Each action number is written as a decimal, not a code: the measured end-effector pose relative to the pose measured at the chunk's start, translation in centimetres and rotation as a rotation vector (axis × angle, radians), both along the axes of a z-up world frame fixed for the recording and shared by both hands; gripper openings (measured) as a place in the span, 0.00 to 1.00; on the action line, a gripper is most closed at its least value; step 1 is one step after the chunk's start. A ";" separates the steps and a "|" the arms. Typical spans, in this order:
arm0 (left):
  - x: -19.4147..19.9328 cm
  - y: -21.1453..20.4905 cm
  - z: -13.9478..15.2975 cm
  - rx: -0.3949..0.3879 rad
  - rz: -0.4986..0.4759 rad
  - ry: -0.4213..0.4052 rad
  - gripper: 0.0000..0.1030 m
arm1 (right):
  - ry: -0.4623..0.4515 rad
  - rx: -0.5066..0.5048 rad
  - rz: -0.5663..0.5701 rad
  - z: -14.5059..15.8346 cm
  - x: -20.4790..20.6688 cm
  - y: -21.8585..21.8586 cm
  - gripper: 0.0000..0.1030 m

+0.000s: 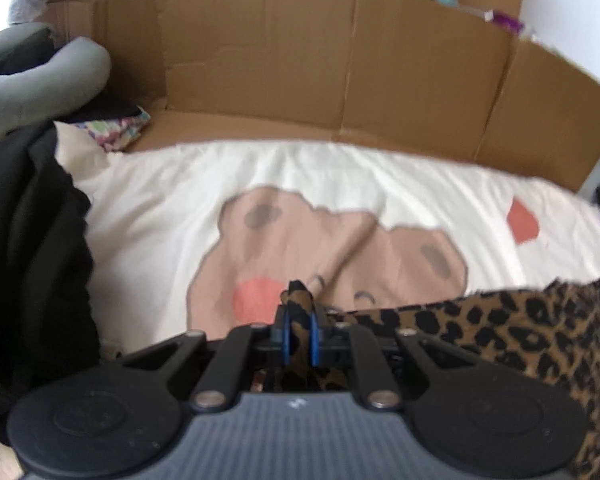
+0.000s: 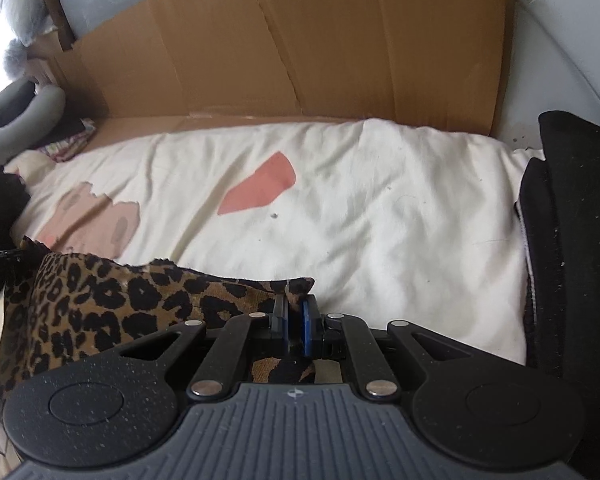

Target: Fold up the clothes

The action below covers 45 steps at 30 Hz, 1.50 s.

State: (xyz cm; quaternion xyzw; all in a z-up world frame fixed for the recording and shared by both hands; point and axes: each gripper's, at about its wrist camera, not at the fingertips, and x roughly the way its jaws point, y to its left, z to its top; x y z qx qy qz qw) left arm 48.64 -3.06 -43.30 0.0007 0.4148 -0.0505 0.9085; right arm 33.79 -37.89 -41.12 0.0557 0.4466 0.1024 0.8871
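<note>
The left tool [image 1: 299,316] is pinched tight on one corner of the leopard cloth [image 1: 520,344]. The right tool [image 2: 296,318] is pinched tight on another corner. The spotted cloth hangs stretched between them, just above the white bed cover [image 2: 380,208] with a pink bear face [image 1: 300,240] on it. Brown cardboard [image 1: 340,60] stands behind the bed. Black clothes [image 1: 28,240] lie at the side.

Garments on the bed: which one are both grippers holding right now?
The leopard-print garment. The left gripper and right gripper each pinch a corner of it; the black garment lies untouched at the left.
</note>
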 end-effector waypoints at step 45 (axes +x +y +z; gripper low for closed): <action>-1.4 -10.7 0.8 -0.153 -0.116 0.040 0.28 | -0.088 -0.063 0.206 1.1 -1.1 9.0 0.26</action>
